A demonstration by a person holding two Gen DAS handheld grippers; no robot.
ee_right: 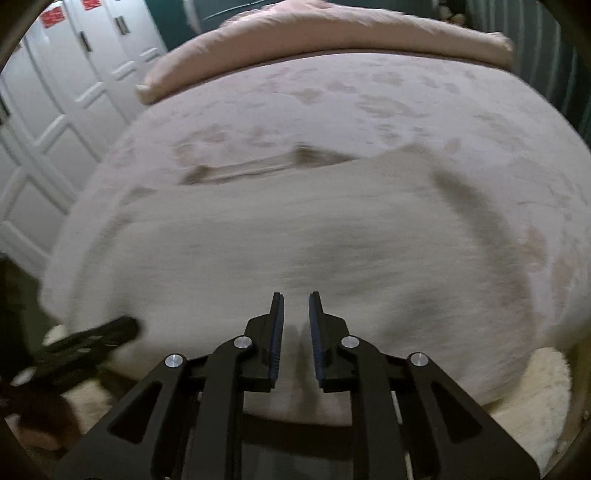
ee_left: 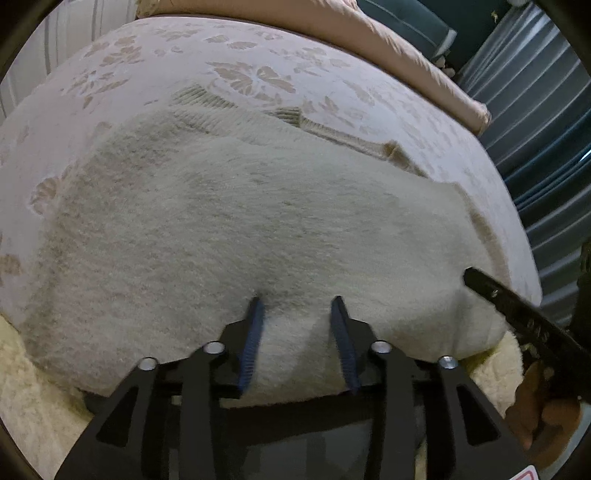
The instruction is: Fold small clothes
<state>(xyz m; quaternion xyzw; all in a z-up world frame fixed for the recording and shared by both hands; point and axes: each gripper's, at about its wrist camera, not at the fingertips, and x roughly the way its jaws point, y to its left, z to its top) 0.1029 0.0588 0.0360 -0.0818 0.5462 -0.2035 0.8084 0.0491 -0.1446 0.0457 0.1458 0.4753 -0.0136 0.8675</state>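
A cream fuzzy knit sweater [ee_left: 258,221] lies spread flat on the bed, its ribbed edge toward the far side; it also fills the middle of the blurred right wrist view [ee_right: 295,240]. My left gripper [ee_left: 297,301] is open, its blue-padded fingertips [ee_left: 255,314] resting over the sweater's near edge with nothing between them. My right gripper [ee_right: 296,295] is open with a narrower gap, above the sweater's near edge and empty. The right gripper's finger [ee_left: 517,306] shows at the right of the left wrist view; the left gripper [ee_right: 92,336] shows at the left of the right wrist view.
The sweater lies on a pale pink floral bedspread [ee_left: 258,66] with a pink folded duvet [ee_right: 332,33] at the far end. White wardrobe doors [ee_right: 55,110] stand left of the bed. A cream fluffy rug [ee_left: 33,387] lies below the bed's near edge.
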